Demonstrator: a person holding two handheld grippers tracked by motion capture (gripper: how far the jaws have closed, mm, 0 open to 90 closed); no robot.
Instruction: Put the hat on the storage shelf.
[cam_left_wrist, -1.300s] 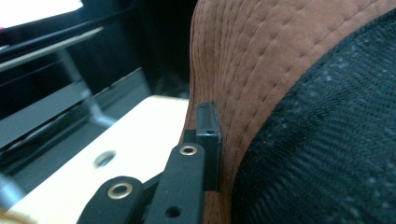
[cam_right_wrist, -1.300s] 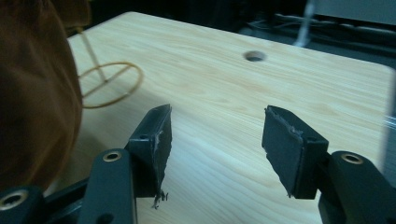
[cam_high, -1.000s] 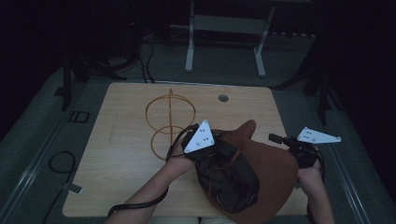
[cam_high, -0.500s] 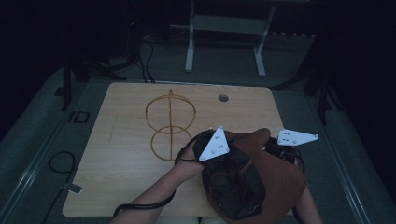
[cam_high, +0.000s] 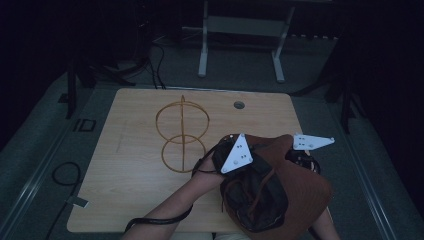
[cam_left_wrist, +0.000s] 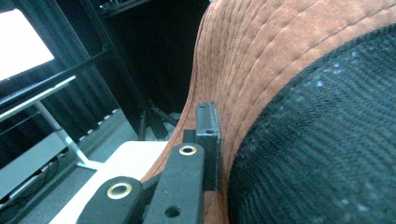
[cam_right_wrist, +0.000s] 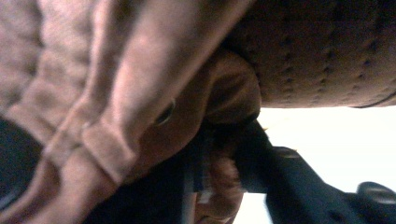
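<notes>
A pale wooden worktop carries a wire stand of two stacked gold rings, upright near its middle. A round grommet hole sits by the far edge. Beyond stands a grey metal frame on the floor.

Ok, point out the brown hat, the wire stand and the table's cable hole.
brown hat (cam_high: 300, 195): high view, on its brim.
wire stand (cam_high: 182, 131): high view, on its centre rod.
cable hole (cam_high: 239, 105): high view, on its middle.
</notes>
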